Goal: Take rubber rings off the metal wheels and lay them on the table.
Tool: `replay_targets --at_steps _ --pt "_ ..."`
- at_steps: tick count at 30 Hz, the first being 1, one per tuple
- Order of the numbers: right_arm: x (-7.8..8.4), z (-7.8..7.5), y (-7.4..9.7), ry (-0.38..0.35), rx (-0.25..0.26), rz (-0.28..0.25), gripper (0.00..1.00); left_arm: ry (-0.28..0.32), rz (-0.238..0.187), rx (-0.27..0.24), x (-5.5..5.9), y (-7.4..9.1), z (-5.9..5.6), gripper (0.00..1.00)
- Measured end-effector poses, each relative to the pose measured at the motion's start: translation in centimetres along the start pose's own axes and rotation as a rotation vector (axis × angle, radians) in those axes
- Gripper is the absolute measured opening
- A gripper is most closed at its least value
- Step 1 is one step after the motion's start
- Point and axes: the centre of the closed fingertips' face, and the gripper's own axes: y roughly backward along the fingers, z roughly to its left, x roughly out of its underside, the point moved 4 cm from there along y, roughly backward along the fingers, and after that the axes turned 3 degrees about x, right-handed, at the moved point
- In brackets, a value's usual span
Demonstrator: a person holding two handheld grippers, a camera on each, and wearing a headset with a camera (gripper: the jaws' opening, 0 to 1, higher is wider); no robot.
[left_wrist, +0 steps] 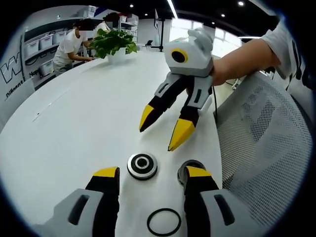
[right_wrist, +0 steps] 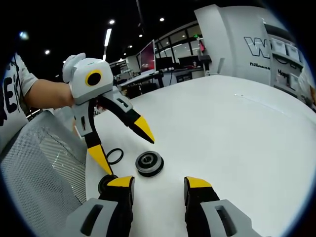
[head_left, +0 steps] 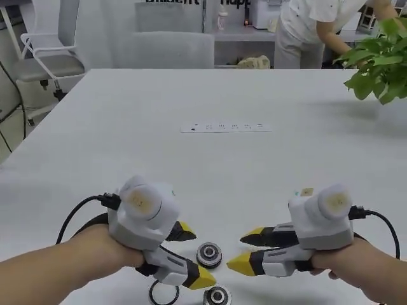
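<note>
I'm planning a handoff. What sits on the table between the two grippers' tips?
One metal wheel lies on the table between the left gripper and the right gripper, as the head view shows.

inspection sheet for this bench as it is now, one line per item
surface: white table
job's things: metal wheel near the front edge; second wheel closer still; black rubber ring flat beside it
clutter: socket strip mid-table; small tan item, too small to tell
grippers: left gripper open, right gripper open, both empty
cables: left cable, right cable, both black
surroundings: potted plant, office chair, person at far shelves
</note>
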Motion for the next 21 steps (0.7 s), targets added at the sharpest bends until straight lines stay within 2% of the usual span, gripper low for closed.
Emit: replay_targets --at_steps 16,21 --pt "0.20 0.11 -0.08 0.000 -0.005 0.004 0.39 -0.001 0.019 0.007 0.11 -1.00 0.07 0.36" --pt "0.26 0.06 -0.08 0.000 -0.005 0.005 0.39 -0.002 0.010 0.000 -0.05 -0.90 0.28 0.34"
